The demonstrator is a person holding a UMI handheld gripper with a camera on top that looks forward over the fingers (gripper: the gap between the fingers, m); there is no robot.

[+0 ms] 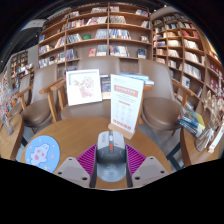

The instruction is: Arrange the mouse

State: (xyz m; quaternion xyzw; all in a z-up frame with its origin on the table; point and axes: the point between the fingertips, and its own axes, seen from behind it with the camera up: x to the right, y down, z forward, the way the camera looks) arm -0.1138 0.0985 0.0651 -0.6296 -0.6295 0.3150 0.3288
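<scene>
A grey computer mouse [111, 158] with a dark top and a scroll wheel sits between my two fingers, above the wooden table [70, 128]. The purple pads [88, 158] press against both of its sides. My gripper [111, 160] is shut on the mouse and holds it over the table's near edge. A round light-blue mouse mat [41, 152] with a cartoon figure lies on the table to the left of the fingers.
A white standing sign card [126, 103] with orange print stands just beyond the mouse. Another display board [83, 86] stands further back left. Wooden chairs [40, 105] ring the table. Bookshelves [100, 30] fill the back walls.
</scene>
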